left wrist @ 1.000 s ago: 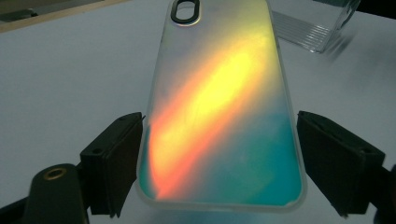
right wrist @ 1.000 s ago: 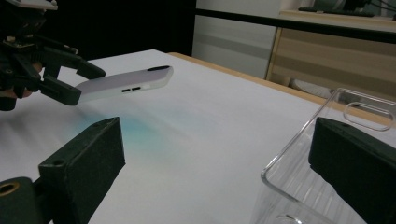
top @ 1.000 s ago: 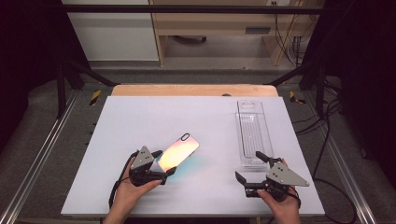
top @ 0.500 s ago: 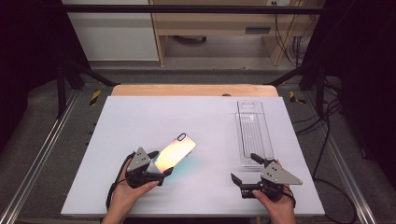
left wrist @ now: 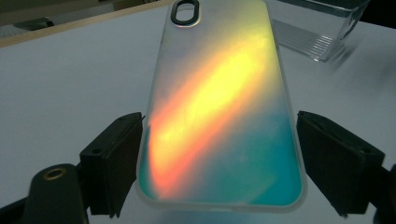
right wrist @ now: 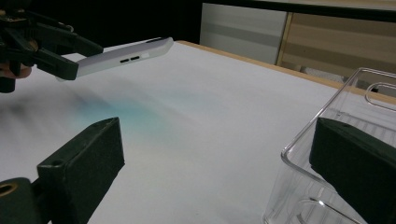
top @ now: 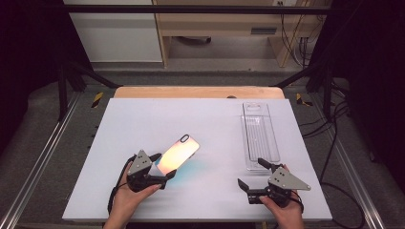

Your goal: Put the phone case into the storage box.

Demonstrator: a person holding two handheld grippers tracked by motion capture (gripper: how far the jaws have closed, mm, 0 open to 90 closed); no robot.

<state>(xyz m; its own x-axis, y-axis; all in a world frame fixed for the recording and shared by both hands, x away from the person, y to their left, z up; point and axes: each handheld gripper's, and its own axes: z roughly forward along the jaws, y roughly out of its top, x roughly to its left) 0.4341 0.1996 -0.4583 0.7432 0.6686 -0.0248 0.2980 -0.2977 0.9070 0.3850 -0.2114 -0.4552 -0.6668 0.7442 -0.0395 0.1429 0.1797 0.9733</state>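
An iridescent phone case [top: 179, 152], orange-yellow fading to teal with a camera cutout at its far end, sits between the jaws of my left gripper [top: 163, 165]. In the left gripper view both jaws press on the long edges of the case [left wrist: 219, 93], so this gripper [left wrist: 219, 140] is shut on it. The right gripper view shows the case [right wrist: 121, 57] lifted clear of the table, its far end raised, held by the left gripper [right wrist: 46, 51]. My right gripper [top: 250, 172] stands open at the front right, with nothing between its jaws [right wrist: 215, 154].
A long clear plastic tray [top: 260, 136] lies on the right of the white table [top: 143, 124], its near end just beyond the right gripper; its corner [right wrist: 336, 112] stands by that gripper's right jaw. Dark frame rails run along both table sides.
The left gripper with the case has edged slightly to the left. The right gripper has hardly moved.
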